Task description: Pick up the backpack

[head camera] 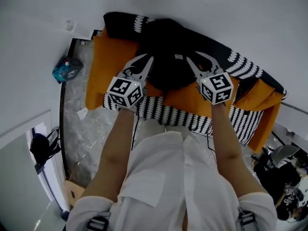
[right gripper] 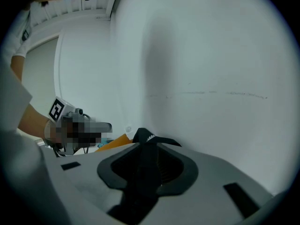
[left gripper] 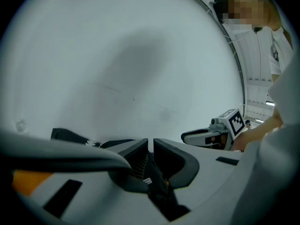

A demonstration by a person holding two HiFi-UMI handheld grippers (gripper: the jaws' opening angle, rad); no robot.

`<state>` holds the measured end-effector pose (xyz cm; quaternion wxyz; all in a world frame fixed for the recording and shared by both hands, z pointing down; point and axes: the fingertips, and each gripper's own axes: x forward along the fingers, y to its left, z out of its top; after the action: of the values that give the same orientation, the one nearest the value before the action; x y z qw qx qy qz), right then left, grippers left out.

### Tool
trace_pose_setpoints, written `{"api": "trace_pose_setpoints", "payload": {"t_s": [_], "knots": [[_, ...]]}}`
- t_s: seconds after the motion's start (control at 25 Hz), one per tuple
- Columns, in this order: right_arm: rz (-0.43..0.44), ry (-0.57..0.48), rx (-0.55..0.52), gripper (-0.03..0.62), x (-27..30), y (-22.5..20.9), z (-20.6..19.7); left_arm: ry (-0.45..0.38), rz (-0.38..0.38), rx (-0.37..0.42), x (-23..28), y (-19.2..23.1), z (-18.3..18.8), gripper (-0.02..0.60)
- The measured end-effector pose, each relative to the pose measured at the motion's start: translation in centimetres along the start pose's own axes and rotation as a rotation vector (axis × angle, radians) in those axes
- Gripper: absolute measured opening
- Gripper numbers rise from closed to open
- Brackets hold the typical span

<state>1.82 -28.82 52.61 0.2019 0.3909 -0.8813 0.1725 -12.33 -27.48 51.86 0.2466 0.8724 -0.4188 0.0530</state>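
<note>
A black backpack (head camera: 168, 57) lies on an orange couch (head camera: 108, 61) against the white wall. My left gripper (head camera: 146, 61) is at the pack's left side. In the left gripper view it (left gripper: 150, 143) is shut on a black strap (left gripper: 157, 186) with a small label. My right gripper (head camera: 194, 59) is at the pack's right side. In the right gripper view its jaws (right gripper: 151, 146) stand slightly apart, and a black strap (right gripper: 140, 172) runs loosely between them with a ridged pad showing beside it. Each gripper's camera also catches the other gripper (left gripper: 206, 137).
The couch has black-and-white patterned cushions (head camera: 192, 117) along its front and back. The white wall (head camera: 202, 8) rises right behind the backpack. A blue packet (head camera: 67, 69) and a black bag (head camera: 43, 146) lie on the marble floor at the left. Dark clutter (head camera: 284, 177) sits at the lower right.
</note>
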Motion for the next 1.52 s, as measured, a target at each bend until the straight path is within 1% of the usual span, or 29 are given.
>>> {"api": "trace_pose_setpoints", "payload": {"t_s": [0.16,0.28,0.52,0.68,0.8,0.92,1.12,1.28,1.4,1.52], "knots": [[0.006,0.028,-0.002,0.126,2.5,-1.1,-0.7,0.030,0.012,-0.020,1.7,2.3,-1.0,0.053],[0.010,0.053,0.000,0.147,4.0,-1.9,-1.4,0.050,0.017,-0.046,2.8,3.7,-1.9,0.103],[0.014,0.112,0.006,0.178,6.9,-3.9,-3.2,0.104,0.025,-0.071,5.1,6.6,-3.7,0.173],[0.015,0.156,0.015,0.208,8.7,-5.1,-4.7,0.149,0.049,-0.093,6.4,8.7,-5.5,0.206],[0.011,0.182,0.014,0.230,10.0,-6.1,-5.8,0.183,0.066,-0.101,7.5,10.2,-6.8,0.218],[-0.007,0.204,0.010,0.250,11.2,-7.5,-6.6,0.225,0.074,-0.088,8.7,11.5,-8.0,0.224],[-0.036,0.232,0.015,0.252,13.0,-9.6,-7.6,0.283,0.102,-0.079,10.2,13.7,-9.6,0.230],[-0.035,0.279,0.019,0.264,14.4,-10.9,-8.8,0.318,0.127,-0.071,11.6,15.0,-10.6,0.233],[-0.025,0.313,0.034,0.272,15.4,-11.4,-9.9,0.333,0.155,-0.080,12.2,15.9,-11.3,0.233],[-0.018,0.347,0.024,0.273,16.1,-11.5,-10.7,0.357,0.153,-0.081,12.8,16.3,-12.1,0.233]]}}
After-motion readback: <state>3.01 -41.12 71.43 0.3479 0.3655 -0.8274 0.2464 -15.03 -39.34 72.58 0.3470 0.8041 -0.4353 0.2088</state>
